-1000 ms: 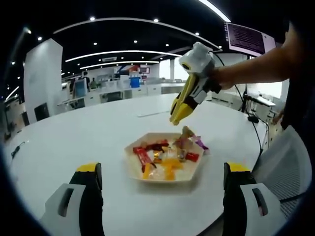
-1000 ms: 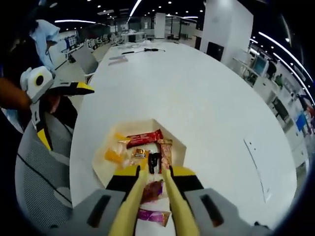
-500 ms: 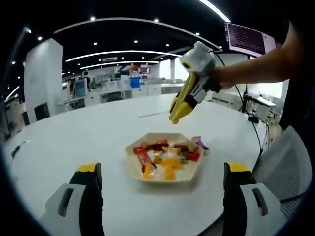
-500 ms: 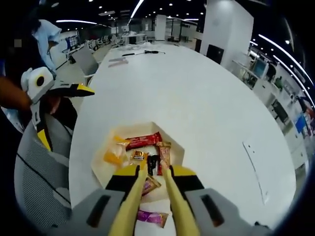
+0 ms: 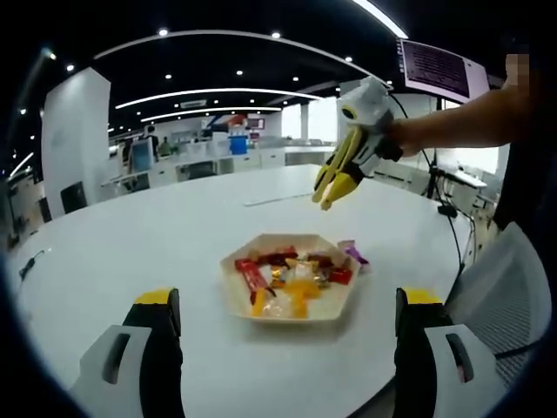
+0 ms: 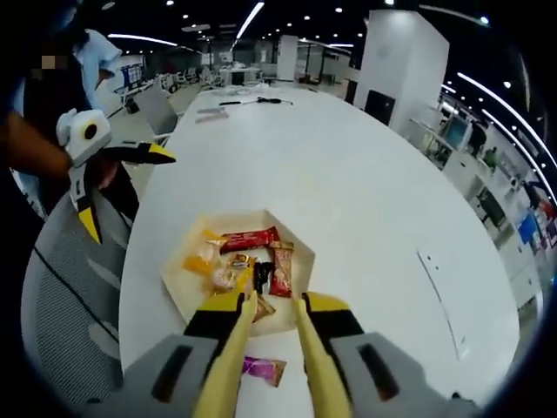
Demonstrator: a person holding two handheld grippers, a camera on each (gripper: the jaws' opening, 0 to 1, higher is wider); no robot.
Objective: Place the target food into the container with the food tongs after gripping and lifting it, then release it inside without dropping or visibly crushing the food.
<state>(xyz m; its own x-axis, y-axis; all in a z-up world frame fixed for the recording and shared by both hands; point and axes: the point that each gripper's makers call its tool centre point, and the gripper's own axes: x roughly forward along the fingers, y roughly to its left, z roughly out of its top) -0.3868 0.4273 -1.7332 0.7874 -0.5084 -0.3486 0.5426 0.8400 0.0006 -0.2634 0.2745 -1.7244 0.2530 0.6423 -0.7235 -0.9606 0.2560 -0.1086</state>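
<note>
A pale hexagonal paper tray [image 5: 233,296] holds several wrapped snacks, among them a red bar [image 6: 249,238] and orange sweets [image 5: 296,305]. A brown packet [image 6: 262,307] lies at the tray's near edge, just under my right gripper's tips. My right gripper [image 6: 275,301] hangs open above that edge with nothing between its yellow fingers. It also hovers high over the tray's far right side [image 5: 329,196]. My left gripper [image 5: 289,296] is spread wide open on the near side of the tray, and it is held up beside the table [image 6: 130,198].
A purple packet [image 6: 262,370] lies on the white round table [image 6: 365,192] just outside the tray, also seen as the purple packet [image 5: 352,252]. A grey mesh chair [image 6: 61,322] stands at the table's edge. A person's arm [image 5: 452,126] carries the right gripper.
The right gripper held a brown packet over the tray, let it go into the tray, then opened wider and rose away. The left gripper stayed put.
</note>
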